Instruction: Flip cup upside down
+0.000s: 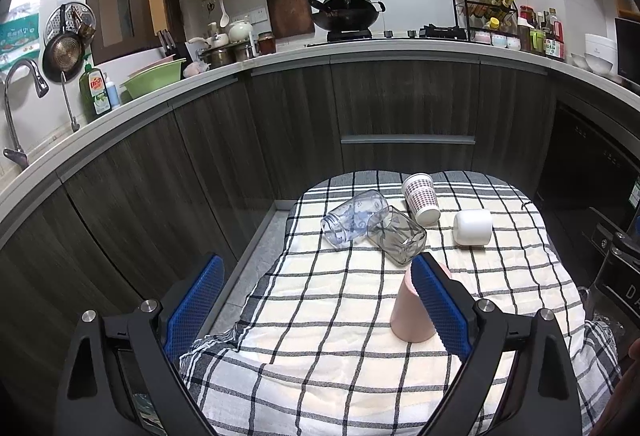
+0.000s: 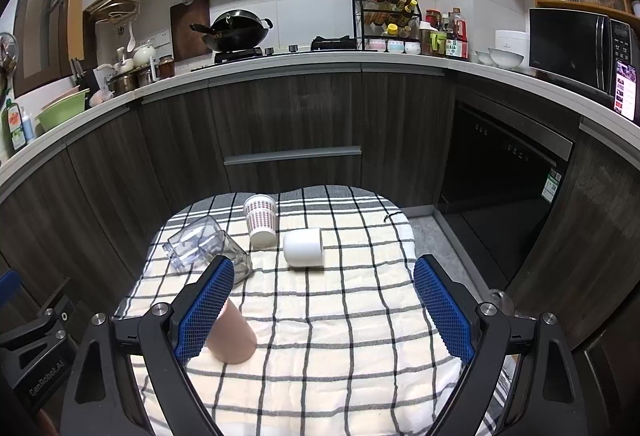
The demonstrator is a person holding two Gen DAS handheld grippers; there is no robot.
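Note:
A pink cup (image 1: 410,312) stands upside down on the checked cloth (image 1: 320,316), partly behind my left gripper's right finger; it also shows in the right wrist view (image 2: 234,336). A white cup (image 1: 473,227) (image 2: 304,247) lies on its side. A patterned paper cup (image 1: 421,199) (image 2: 261,220) lies tilted at the far side. Two clear glass cups (image 1: 396,236) (image 2: 192,244) lie on their sides, touching. My left gripper (image 1: 316,276) is open and empty above the cloth's left part. My right gripper (image 2: 324,278) is open and empty, well short of the white cup.
The cloth covers a small table in front of dark kitchen cabinets (image 2: 292,123). A dishwasher door (image 2: 504,171) is at the right. The grey floor (image 1: 260,248) shows beside the table's left edge. The other gripper's body (image 2: 32,348) is at the lower left.

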